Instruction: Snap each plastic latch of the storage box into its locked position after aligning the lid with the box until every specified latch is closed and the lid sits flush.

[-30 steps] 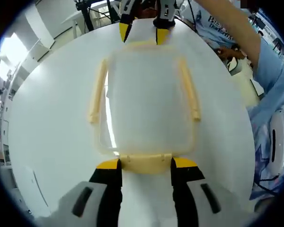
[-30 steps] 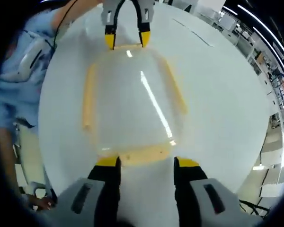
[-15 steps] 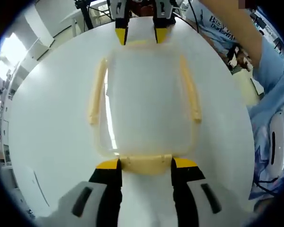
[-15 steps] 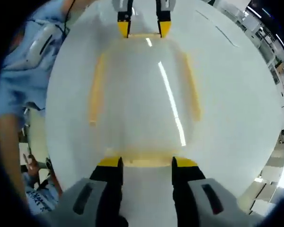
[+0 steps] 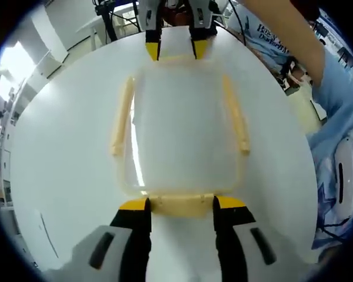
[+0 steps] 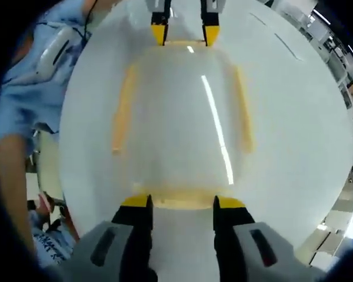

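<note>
In my left gripper view, the storage box [image 5: 179, 132] sits in the middle of the round white counter [image 5: 59, 176], its translucent lid [image 5: 176, 117] on top. My left claw [image 5: 181, 205] has its two yellow-tipped jaws apart, one at each end of the near yellow latch [image 5: 181, 204], the tips just touching it — not clamped on anything. At the far end of the box the right claw [image 5: 176, 50] comes in from above, its jaws also spread, tips set on either side of the far latch [image 5: 177, 58]. The two long side latches [image 5: 238, 117] lie along the box's flanks; I cannot tell whether they are snapped down.

In my right gripper view I see the same box [image 6: 179, 123] from the other end. The right claw [image 6: 181, 202] straddles its near latch [image 6: 181, 201] with jaws apart, and the left claw [image 6: 185, 32] stands spread at the far edge. A person's blue sleeve [image 6: 29, 100] sits off the counter's [image 6: 294, 117] edge — beside the box, well apart from it.
</note>
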Demonstrator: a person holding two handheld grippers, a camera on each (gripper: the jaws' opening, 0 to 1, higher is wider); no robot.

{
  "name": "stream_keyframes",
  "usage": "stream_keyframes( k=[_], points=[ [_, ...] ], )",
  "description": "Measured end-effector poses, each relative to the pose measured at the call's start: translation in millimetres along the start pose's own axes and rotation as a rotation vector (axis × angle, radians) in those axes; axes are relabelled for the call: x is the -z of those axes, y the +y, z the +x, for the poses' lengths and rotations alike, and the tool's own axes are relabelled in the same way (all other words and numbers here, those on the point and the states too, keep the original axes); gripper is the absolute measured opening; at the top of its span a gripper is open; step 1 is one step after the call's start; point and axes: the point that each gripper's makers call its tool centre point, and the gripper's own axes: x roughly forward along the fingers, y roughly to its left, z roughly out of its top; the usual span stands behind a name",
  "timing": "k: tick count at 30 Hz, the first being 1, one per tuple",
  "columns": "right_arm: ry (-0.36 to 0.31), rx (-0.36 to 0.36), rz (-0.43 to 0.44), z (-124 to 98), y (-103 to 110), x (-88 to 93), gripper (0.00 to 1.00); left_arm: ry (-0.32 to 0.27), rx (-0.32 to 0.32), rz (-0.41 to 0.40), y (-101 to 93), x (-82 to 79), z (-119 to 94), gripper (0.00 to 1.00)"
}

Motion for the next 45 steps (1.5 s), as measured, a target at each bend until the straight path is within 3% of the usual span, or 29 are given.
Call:
stream_keyframes(
  k=[11, 17, 45],
  points=[
    [-0.012, 0.002, 0.023, -1.6, -3.4, 2.4, 0.40, -0.054, 0.005, -0.001, 1.4, -2.8, -0.8, 0.41],
    [0.026, 0.001, 0.029, -1.0, -4.0, 1.8, 0.40, -0.068, 0.010, 0.013, 3.1, -4.0, -1.3, 0.41],
    [0.089, 0.004, 0.054, 1.5, 0.2, 1.7, 0.40, -0.022, 0.016, 0.034, 6.6, -3.3, -1.0, 0.40]
  ],
)
